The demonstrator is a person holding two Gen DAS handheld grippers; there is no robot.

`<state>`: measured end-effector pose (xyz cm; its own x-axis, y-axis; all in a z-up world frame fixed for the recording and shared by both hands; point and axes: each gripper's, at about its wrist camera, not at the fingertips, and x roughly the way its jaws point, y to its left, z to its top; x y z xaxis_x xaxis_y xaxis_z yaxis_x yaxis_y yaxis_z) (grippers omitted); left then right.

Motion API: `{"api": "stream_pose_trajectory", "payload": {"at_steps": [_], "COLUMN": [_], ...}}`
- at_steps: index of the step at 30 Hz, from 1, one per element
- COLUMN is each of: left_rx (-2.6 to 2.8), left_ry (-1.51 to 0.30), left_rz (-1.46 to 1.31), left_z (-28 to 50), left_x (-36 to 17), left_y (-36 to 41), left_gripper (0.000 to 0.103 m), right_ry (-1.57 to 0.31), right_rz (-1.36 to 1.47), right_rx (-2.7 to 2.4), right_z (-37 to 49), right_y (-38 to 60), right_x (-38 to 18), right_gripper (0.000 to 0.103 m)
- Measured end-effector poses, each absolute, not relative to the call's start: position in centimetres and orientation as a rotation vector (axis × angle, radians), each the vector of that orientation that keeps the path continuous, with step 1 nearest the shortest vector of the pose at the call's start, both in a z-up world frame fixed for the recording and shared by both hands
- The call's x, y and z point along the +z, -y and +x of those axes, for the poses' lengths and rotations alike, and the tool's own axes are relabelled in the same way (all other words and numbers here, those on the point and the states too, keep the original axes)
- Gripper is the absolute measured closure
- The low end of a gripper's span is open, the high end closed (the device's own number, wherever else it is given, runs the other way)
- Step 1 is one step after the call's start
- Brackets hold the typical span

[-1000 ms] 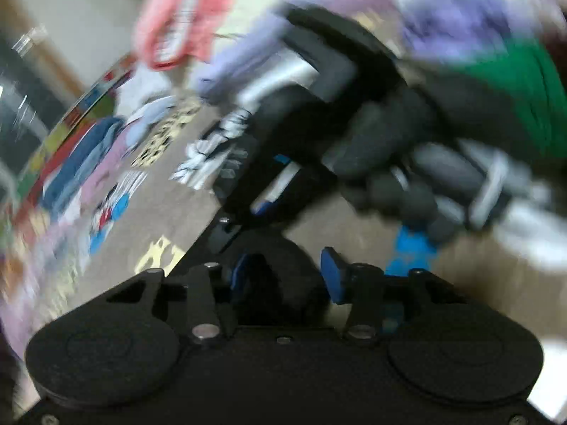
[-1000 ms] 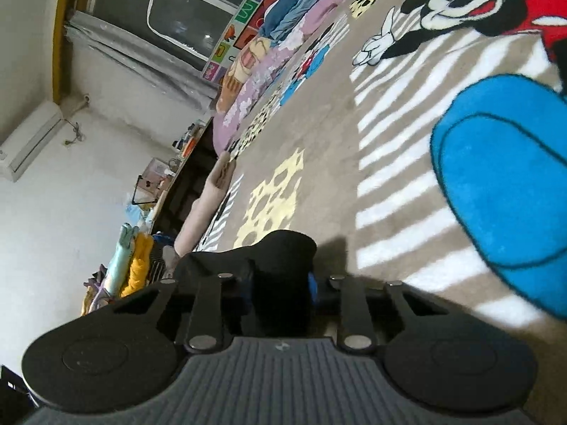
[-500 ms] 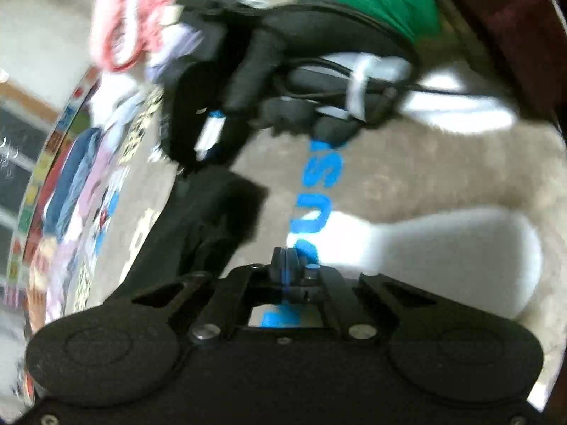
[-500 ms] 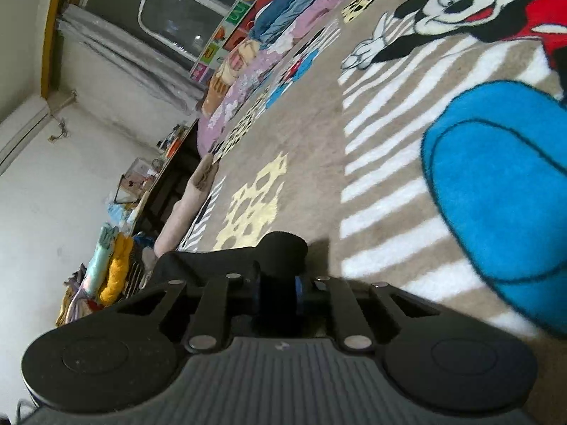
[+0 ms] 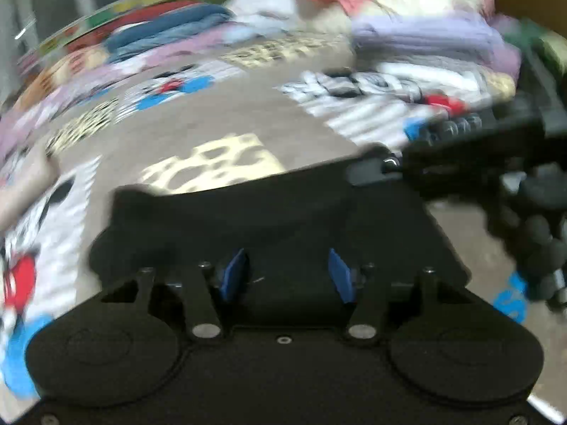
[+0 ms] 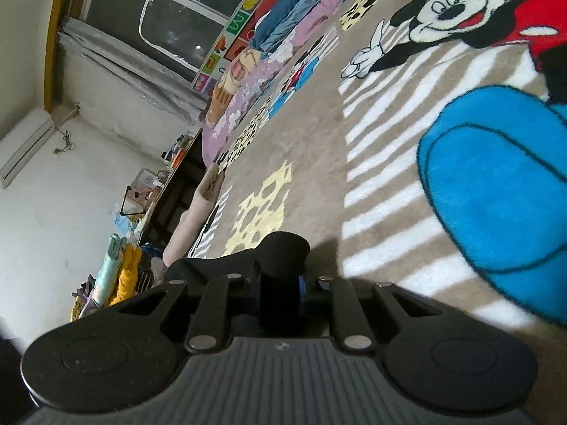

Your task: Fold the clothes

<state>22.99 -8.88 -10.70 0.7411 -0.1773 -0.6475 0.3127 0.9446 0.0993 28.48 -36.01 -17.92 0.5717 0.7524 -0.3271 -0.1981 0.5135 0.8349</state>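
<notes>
A black garment (image 5: 265, 212) lies spread on the patterned carpet (image 5: 198, 134). My left gripper (image 5: 286, 278) hovers over its near part. Its blue pads (image 5: 232, 276) stand apart and the jaws are opening; dark cloth lies between them, but neither pad presses on it. The left wrist view is blurred by motion. At the right of that view, my right gripper (image 5: 372, 170) reaches in to the garment's far corner, held by a black-gloved hand (image 5: 531, 233). In the right wrist view, my right gripper (image 6: 280, 285) is shut on a bunched fold of the black garment (image 6: 283, 248).
The carpet (image 6: 319, 141) has cartoon-mouse figures, white stripes and a large blue patch (image 6: 496, 194). A heap of clothes (image 5: 425, 35) lies at the back right. Folded bedding (image 6: 283, 24) runs under the window (image 6: 159, 10). A beige roll (image 6: 198, 212) and more clothes (image 6: 124, 276) lie at the left.
My left gripper has swung sideways and rolled, and now looks across the carpet. Its jaws went shut half a second ago and have since parted. My right gripper keeps still on the black cloth.
</notes>
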Motion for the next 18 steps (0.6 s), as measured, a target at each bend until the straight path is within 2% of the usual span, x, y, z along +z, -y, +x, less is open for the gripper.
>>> {"api": "stream_pose_trajectory", "payload": {"at_steps": [1, 4, 8, 12, 13, 14, 18], "left_rx": [-0.211, -0.114, -0.168, -0.155, -0.096, -0.06, 0.029], "left_ry": [-0.664, -0.63, -0.549, -0.546, -0.552, -0.581, -0.56], "left_rz": [0.203, 0.134, 0.174, 0.289, 0.309, 0.249, 0.1], "left_z": [22.3, 21.0, 21.5, 24.5, 25.4, 26.4, 26.6], "left_x": [-10.2, -9.2, -7.7, -9.3, -9.9, -10.1, -8.1], "left_y": [7.9, 5.3, 7.6, 8.6, 7.5, 5.2, -0.1], "left_gripper": [0.05, 0.075, 0.076, 0.074, 0.077, 0.096, 0.096], "right_ry": [-0.76, -0.763, -0.753, -0.742, -0.742, -0.742, -0.746], "right_rz": [0.842, 0.844, 0.843, 0.857, 0.86, 0.86, 0.852], "right_rx": [0.642, 0.644, 0.647, 0.644, 0.641, 0.636, 0.631], "right_z": [28.5, 28.6, 28.4, 28.3, 28.3, 28.3, 28.4], "right_y": [36.0, 35.9, 35.8, 36.1, 36.1, 36.1, 35.9], "right_x": [-18.0, -18.1, -17.9, -18.0, -18.0, -18.0, -18.0], "right_gripper": [0.084, 0.084, 0.083, 0.083, 0.083, 0.084, 0.084]}}
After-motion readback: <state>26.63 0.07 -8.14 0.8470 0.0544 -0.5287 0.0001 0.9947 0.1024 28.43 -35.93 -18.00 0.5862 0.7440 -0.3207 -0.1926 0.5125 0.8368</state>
